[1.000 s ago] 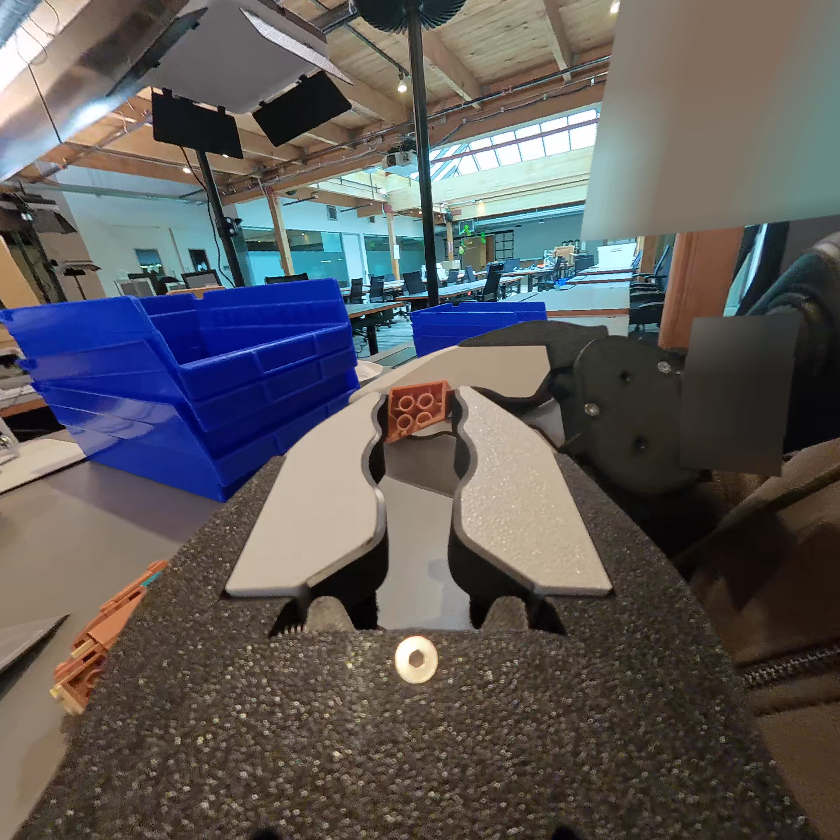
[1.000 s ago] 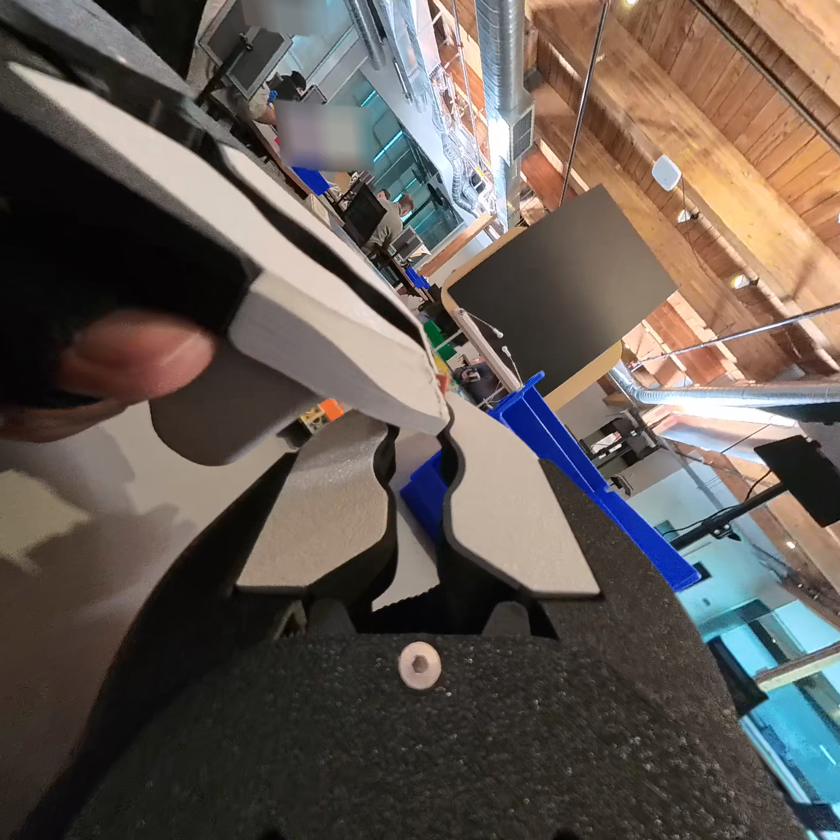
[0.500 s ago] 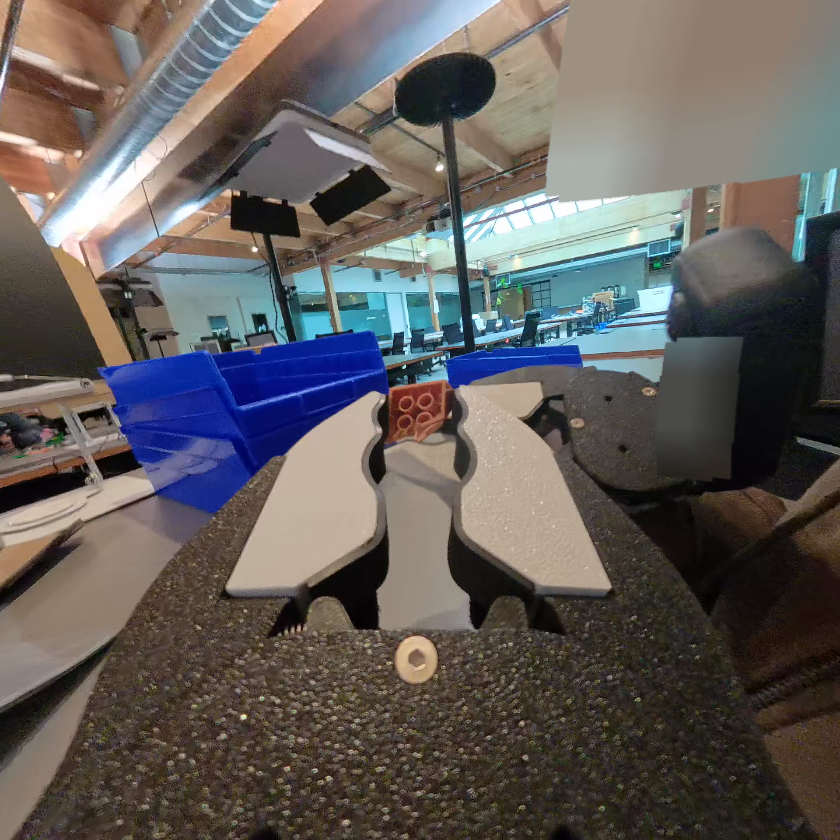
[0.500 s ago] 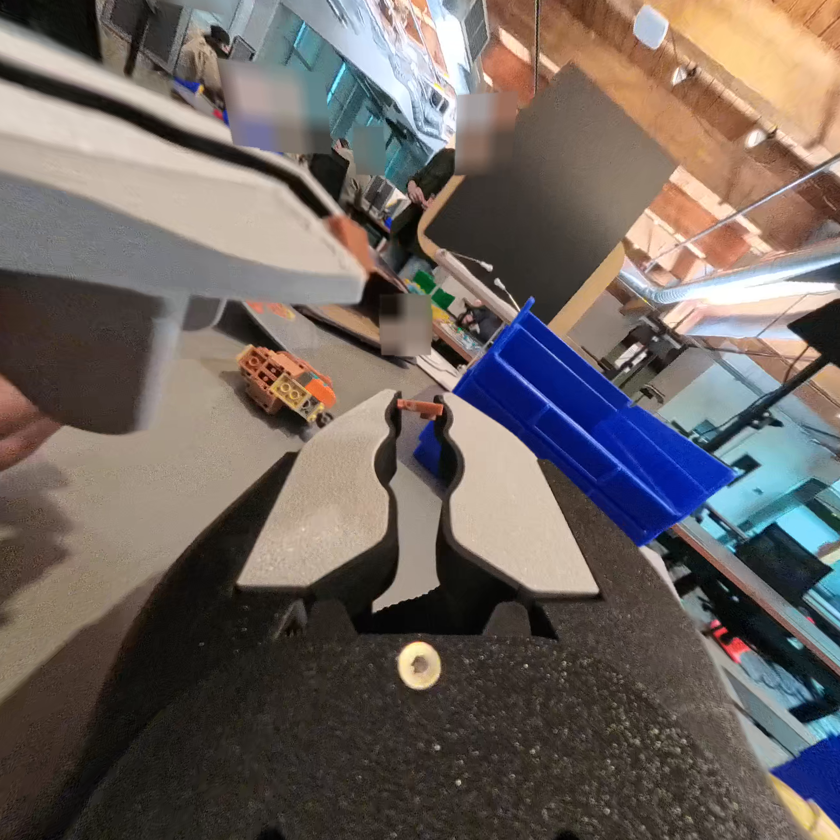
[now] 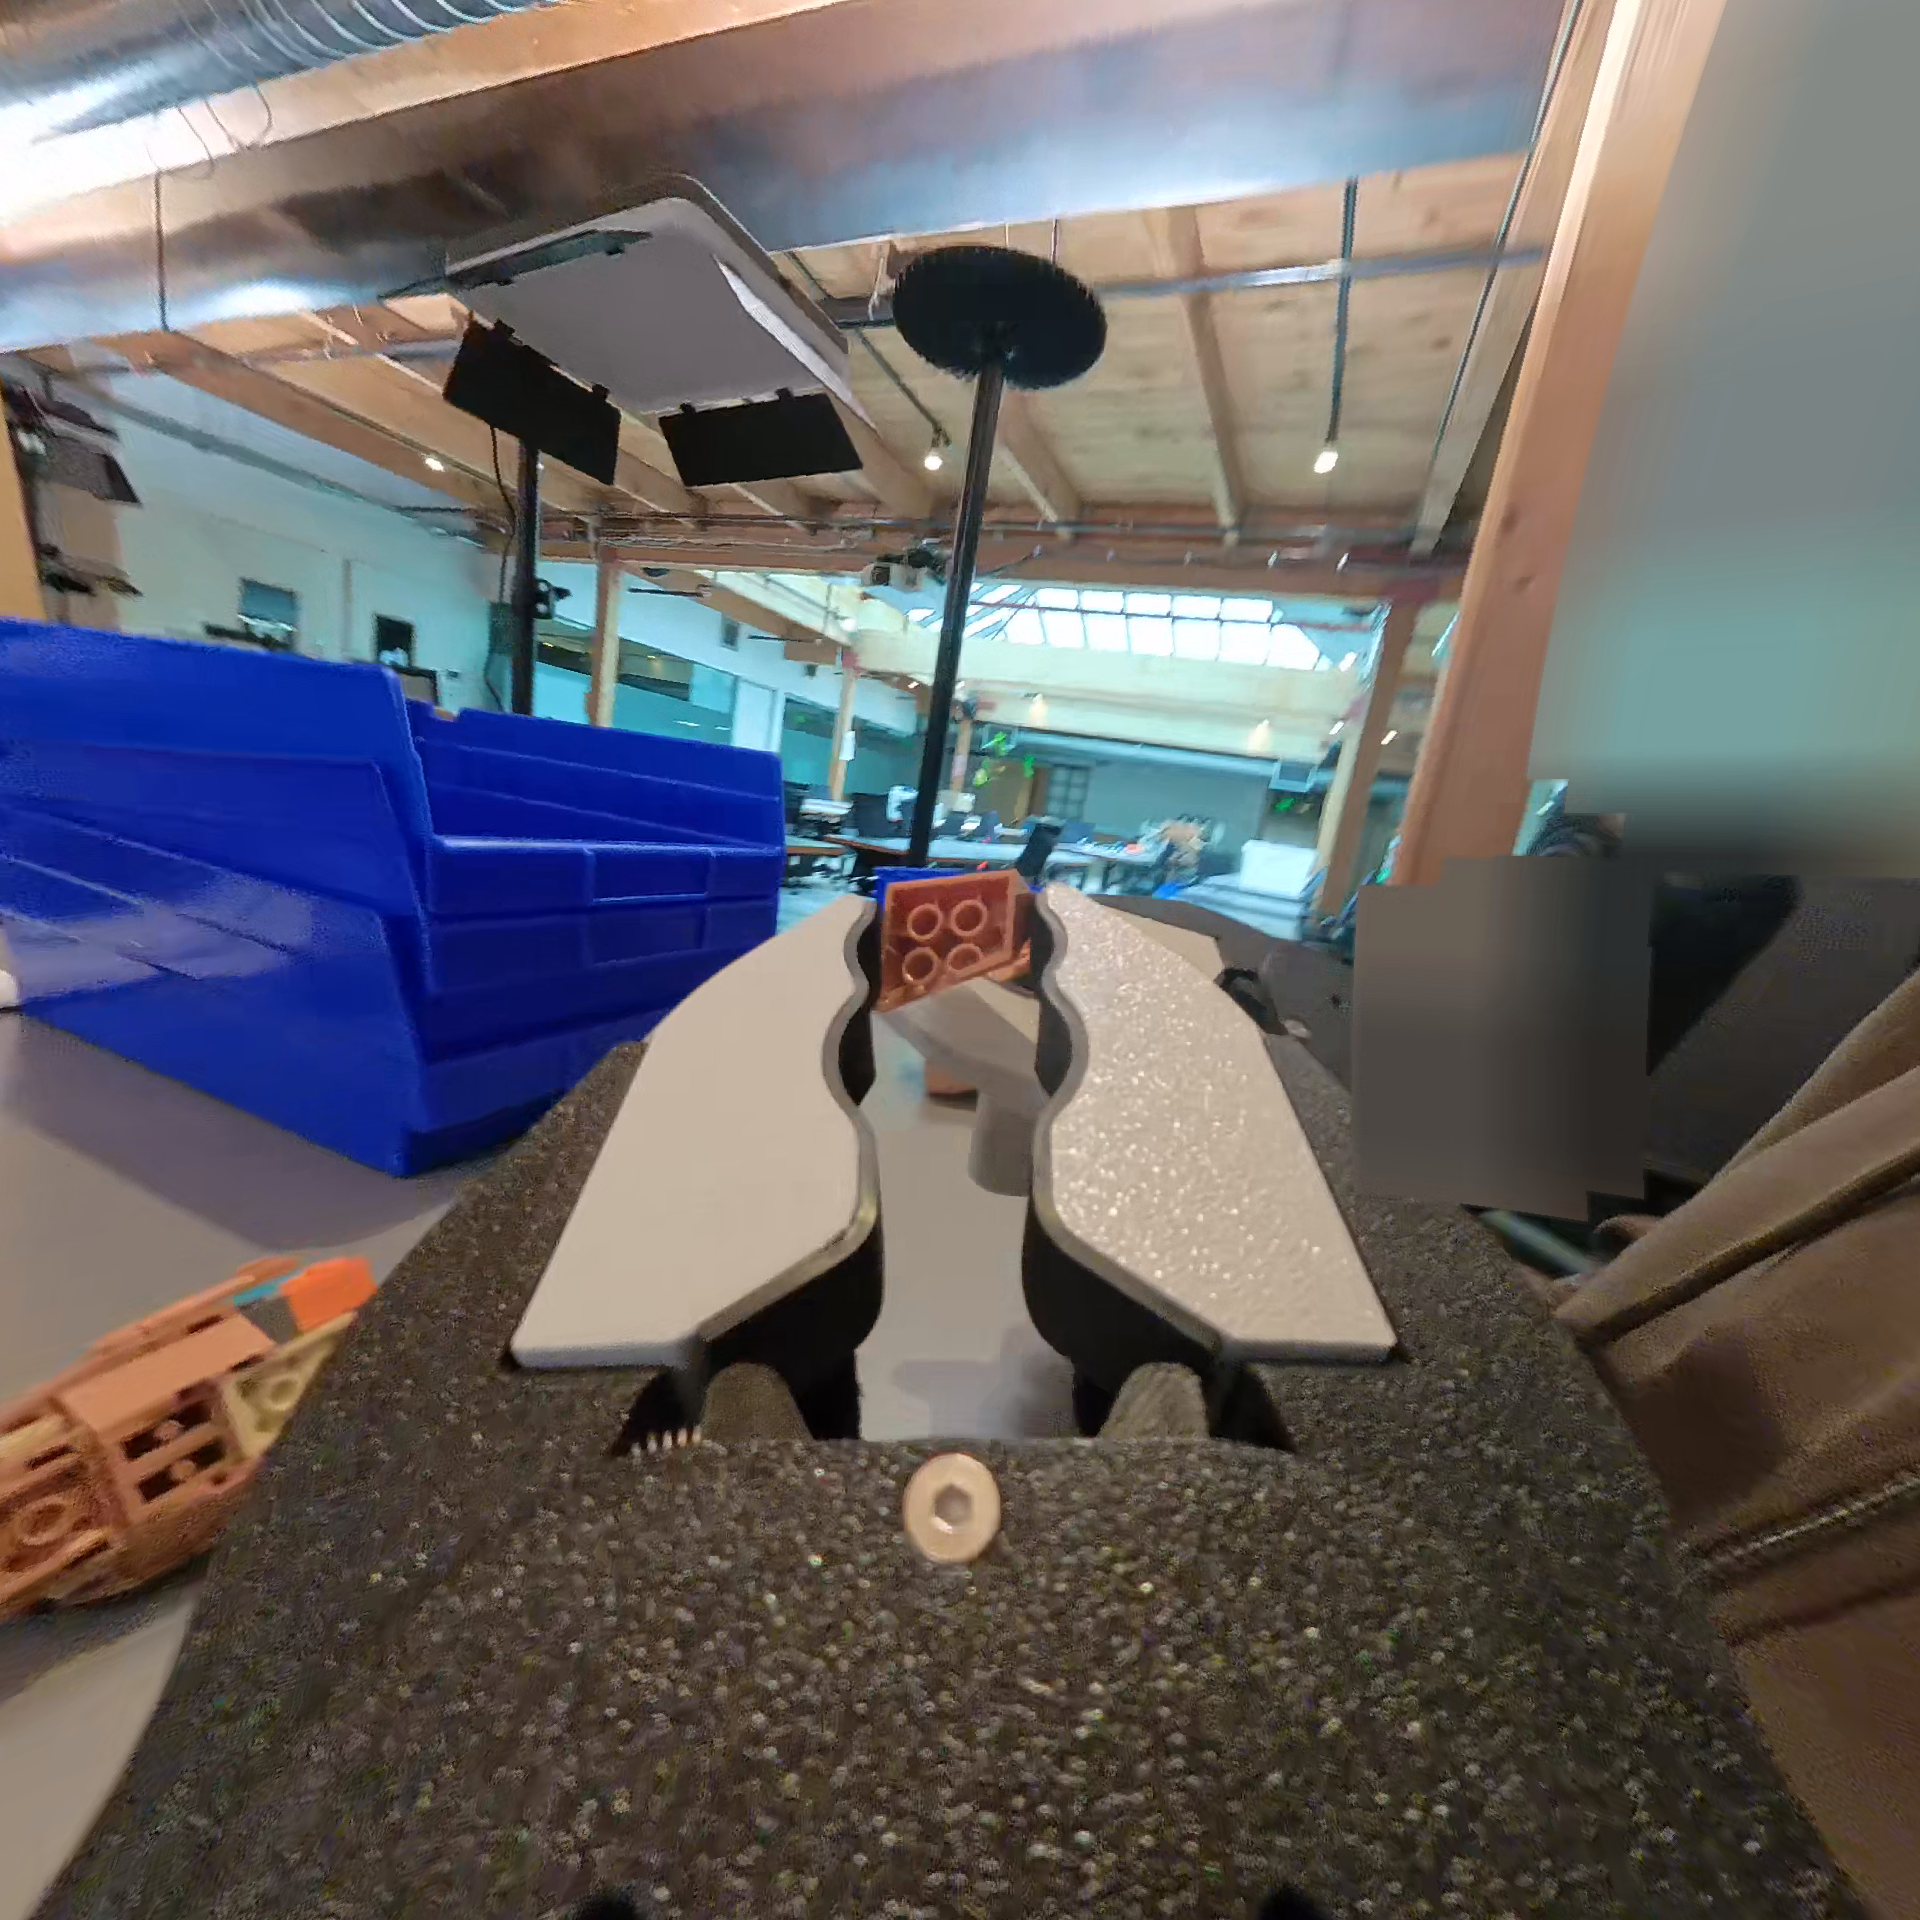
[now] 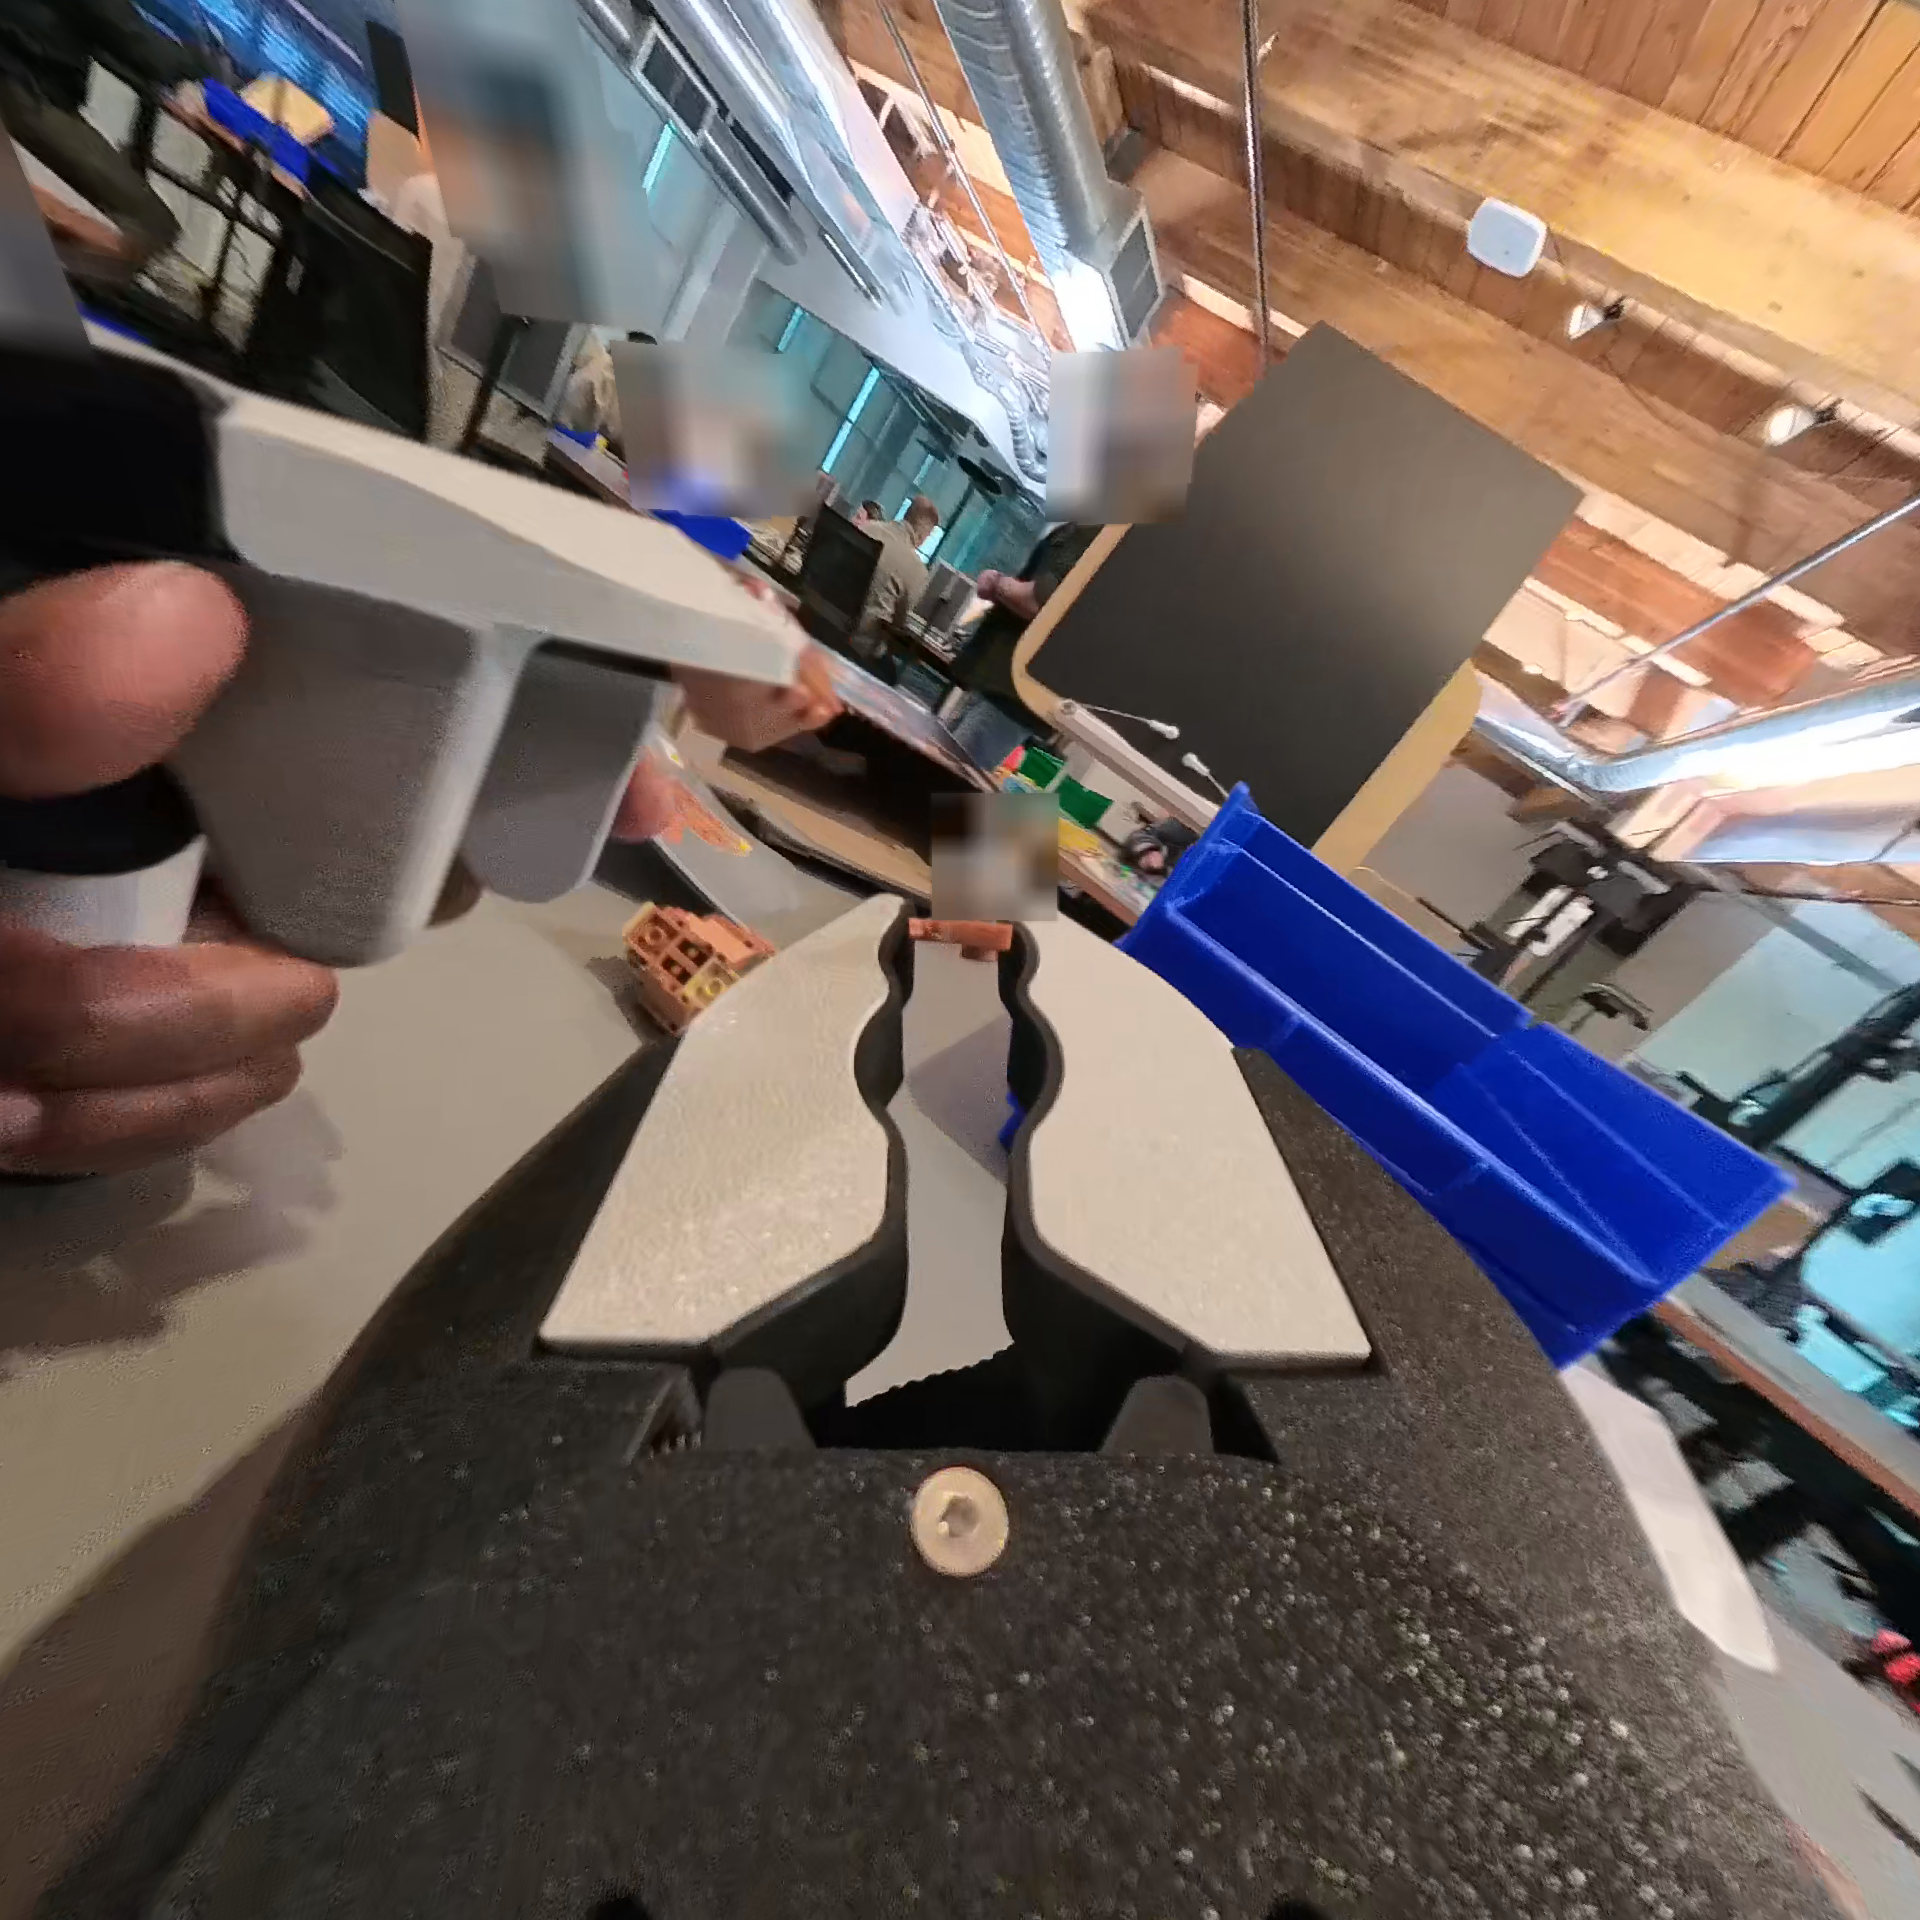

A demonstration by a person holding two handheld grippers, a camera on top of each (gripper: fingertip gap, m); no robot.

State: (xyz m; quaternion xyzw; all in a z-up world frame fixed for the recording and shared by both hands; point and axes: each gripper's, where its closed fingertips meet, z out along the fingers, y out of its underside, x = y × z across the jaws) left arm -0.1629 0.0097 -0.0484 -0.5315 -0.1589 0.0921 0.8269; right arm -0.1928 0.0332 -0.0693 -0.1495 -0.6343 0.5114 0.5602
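**Two grippers, two small bricks held above a grey table**

Two pinches are all I have to report. My left gripper point(image 5: 954, 940) clamps a brown four-stud brick point(image 5: 951, 938) between its fingertips, stud face turned toward the camera and tilted a little. My right gripper point(image 6: 958, 935) nips a thin brown plate piece point(image 6: 961, 933) at its very tips, the jaws nearly together around it. In the right wrist view the left gripper shows at upper left, a person's hand point(image 6: 114, 873) wrapped around its grey handle and the brick poking from its tip. Both tools hang clear of the grey table point(image 6: 436, 1049). On that surface, just beyond my right gripper's left finger, sits a brick assembly point(image 6: 691, 961) of tan, brown and orange pieces; the left wrist view catches it blurred at lower left. A stack of blue bins point(image 5: 312, 894) stands on the table past the left gripper. A brown sleeve point(image 5: 1766, 1351) fills the left view's right edge.
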